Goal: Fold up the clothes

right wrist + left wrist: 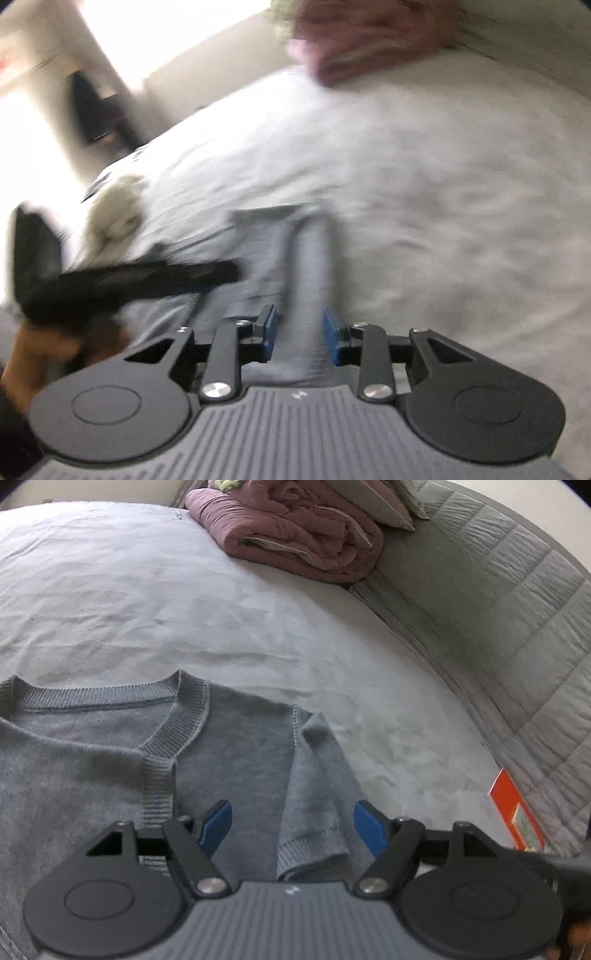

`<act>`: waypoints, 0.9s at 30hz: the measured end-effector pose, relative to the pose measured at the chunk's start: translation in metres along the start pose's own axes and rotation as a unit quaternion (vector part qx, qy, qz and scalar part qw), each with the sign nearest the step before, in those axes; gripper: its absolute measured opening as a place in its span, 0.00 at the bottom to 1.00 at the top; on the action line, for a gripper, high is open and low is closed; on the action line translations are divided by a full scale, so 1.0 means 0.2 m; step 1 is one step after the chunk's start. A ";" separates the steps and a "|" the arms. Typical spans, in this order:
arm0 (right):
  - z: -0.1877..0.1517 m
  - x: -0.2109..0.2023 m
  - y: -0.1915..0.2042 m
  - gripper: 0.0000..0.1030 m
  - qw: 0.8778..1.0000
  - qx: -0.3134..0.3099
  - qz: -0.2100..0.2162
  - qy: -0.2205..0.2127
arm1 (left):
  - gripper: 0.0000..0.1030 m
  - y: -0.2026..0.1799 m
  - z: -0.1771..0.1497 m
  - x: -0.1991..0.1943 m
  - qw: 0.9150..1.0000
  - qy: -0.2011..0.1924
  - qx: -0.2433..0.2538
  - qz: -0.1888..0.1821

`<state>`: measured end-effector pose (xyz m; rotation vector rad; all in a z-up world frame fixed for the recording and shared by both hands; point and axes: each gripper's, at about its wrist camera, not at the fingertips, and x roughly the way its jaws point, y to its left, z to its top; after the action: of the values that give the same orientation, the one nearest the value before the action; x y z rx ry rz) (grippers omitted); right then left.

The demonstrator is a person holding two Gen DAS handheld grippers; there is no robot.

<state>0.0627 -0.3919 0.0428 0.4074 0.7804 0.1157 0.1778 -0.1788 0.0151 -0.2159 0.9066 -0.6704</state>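
On the near bed (221,602), my spread left gripper (293,825) straddles the sweater (92,746) sleeve (317,786); my right gripper (300,334), also spread, flanks it.

Pale grey bed sheet (221,602) fills the scene, quilted grey headboard (524,635) along its right edge, folded mauve duvet (295,535) at the far corner, bright window light (166,33) on pale walls (right wrist view blurred).

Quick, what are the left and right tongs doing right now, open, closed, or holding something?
Left tongs: open, empty, hovering over the grey knitted V-neck sweater.
Right tongs: open around the sweater's grey sleeve, not clamped; view blurred.
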 end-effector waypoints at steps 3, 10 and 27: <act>0.04 -0.01 -0.09 0.32 1.000 0.029 -0.011 -0.001 | 0.74 -0.08 -0.04 0.00 0.998 -0.011 0.067 0.002; 0.04 -0.01 -0.03 0.32 1.000 -0.020 -0.008 0.009 | 0.78 -0.20 -0.11 0.07 0.984 0.012 0.176 0.027; -0.08 0.01 0.10 0.32 0.985 -0.165 -0.007 0.043 | 0.21 0.15 -0.06 0.05 0.998 0.007 -0.062 -0.030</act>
<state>0.0534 -0.3684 0.0384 0.0822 0.8316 0.2471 0.1862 -0.1601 -0.0113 -0.3512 0.9589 -0.6723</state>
